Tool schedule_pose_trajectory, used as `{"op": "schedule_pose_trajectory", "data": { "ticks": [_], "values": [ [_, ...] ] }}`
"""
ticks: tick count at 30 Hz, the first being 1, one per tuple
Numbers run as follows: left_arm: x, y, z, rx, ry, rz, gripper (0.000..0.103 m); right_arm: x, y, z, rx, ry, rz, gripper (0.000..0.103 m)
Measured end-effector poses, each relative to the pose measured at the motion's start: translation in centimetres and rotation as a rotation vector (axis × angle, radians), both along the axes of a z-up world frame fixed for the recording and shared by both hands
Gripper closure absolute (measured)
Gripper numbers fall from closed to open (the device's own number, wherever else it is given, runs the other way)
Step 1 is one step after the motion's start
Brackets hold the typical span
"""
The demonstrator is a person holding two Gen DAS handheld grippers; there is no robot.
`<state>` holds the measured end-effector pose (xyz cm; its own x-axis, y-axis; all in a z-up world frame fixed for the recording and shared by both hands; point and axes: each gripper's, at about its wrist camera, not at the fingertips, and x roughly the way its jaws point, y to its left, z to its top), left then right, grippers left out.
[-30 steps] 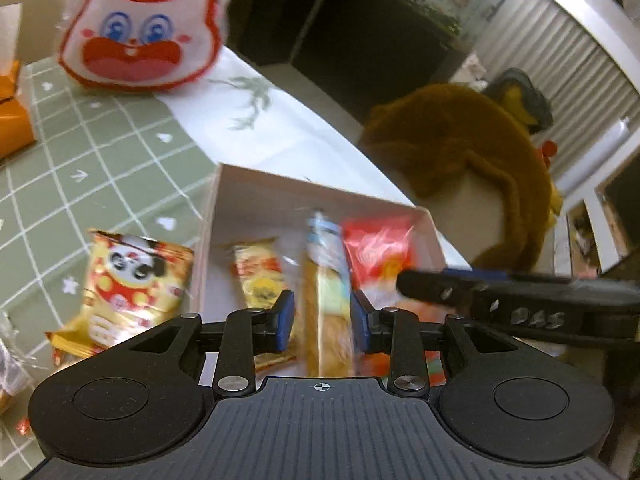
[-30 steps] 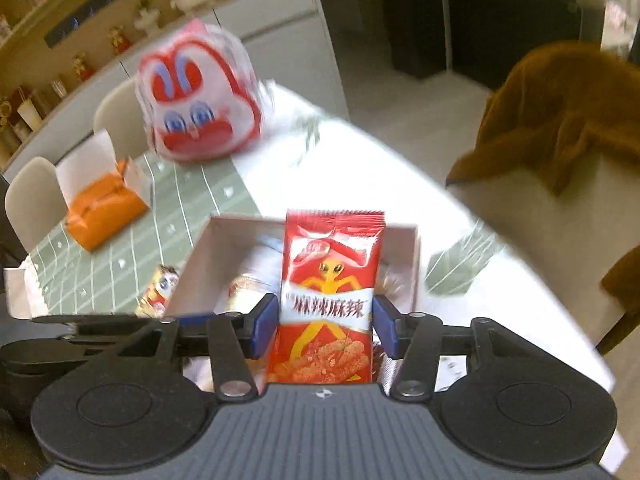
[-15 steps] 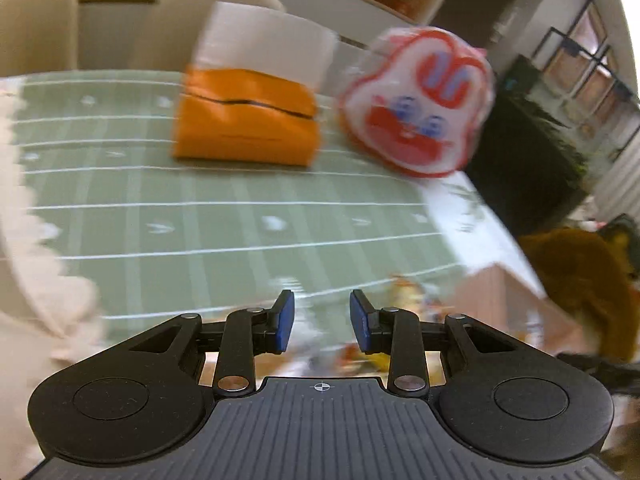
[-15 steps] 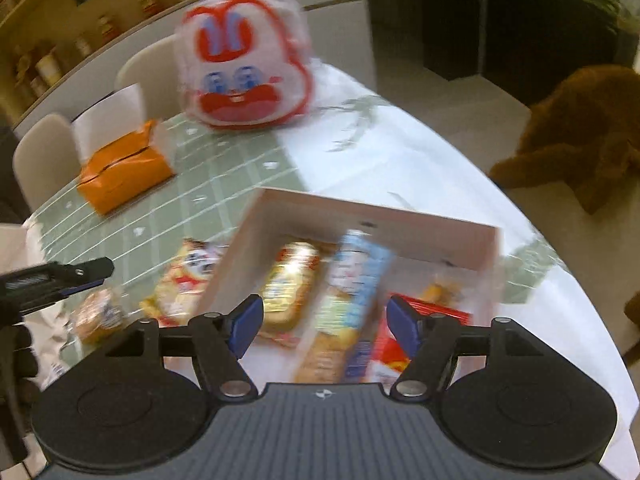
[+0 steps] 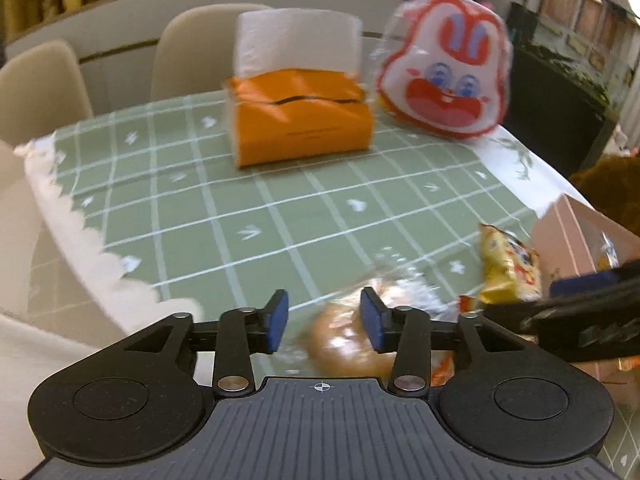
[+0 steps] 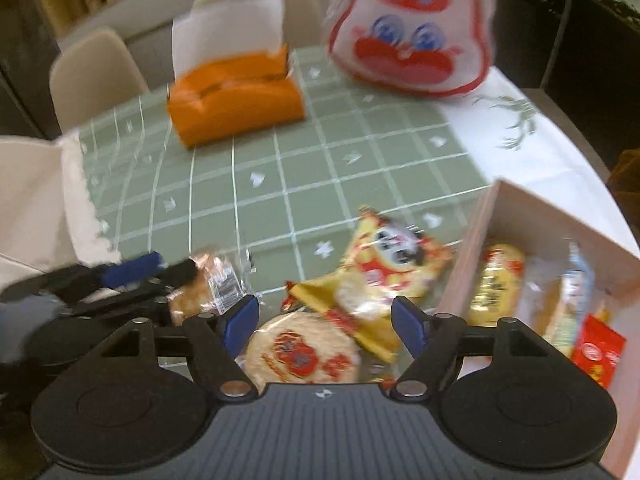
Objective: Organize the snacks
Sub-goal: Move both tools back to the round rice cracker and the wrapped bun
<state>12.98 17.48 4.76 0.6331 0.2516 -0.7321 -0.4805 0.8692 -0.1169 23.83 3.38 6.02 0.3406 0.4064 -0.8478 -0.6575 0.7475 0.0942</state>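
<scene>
My left gripper (image 5: 323, 322) is open and empty, just above a clear-wrapped brown bun (image 5: 348, 344) on the green checked cloth. It also shows at the left in the right wrist view (image 6: 132, 276). My right gripper (image 6: 325, 324) is open and empty over a round red-printed cracker pack (image 6: 300, 356) and a yellow panda snack bag (image 6: 384, 272). The pink box (image 6: 472, 248) at the right holds a yellow pack (image 6: 496, 284), a long blue-white pack (image 6: 572, 292) and a red pack (image 6: 596, 352).
An orange tissue box (image 5: 300, 116) and a red-and-white rabbit-face bag (image 5: 444, 68) stand at the back of the table. Two beige chairs (image 5: 40, 84) are behind. The table's white lace edge (image 5: 88, 248) runs along the left.
Both grippers let go of their snacks in the box, then swung left to the loose snacks on the cloth. The red pack now lies in the box. The left jaws have opened wider.
</scene>
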Motion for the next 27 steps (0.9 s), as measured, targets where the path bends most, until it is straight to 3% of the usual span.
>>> {"op": "schedule_pose_trajectory", "data": {
  "ticks": [5, 7, 10, 14, 27],
  "values": [
    [-1.7, 2.7, -0.8, -0.054, -0.01, 0.037, 0.053, -1.0, 3.2, -1.9, -0.087, -0.03, -0.004, 0.03],
    [-1.9, 3.3, -1.5, -0.08, 0.029, 0.037, 0.061, -1.4, 4.0, -2.5, -0.111, -0.037, 0.004, 0.03],
    [-2.5, 3.2, -1.8, -0.081, 0.007, -0.007, 0.063, -2.3, 4.2, -3.0, -0.128, -0.043, 0.01, 0.035],
    [-2.9, 2.6, -1.5, -0.135, -0.025, -0.07, 0.066, -3.9, 2.7, -3.1, -0.078, 0.035, -0.003, 0.043],
    [-5.7, -5.3, -1.2, -0.151, 0.013, -0.279, 0.071, -10.9, -5.8, -3.6, -0.076, 0.005, 0.004, 0.042]
  ]
}}
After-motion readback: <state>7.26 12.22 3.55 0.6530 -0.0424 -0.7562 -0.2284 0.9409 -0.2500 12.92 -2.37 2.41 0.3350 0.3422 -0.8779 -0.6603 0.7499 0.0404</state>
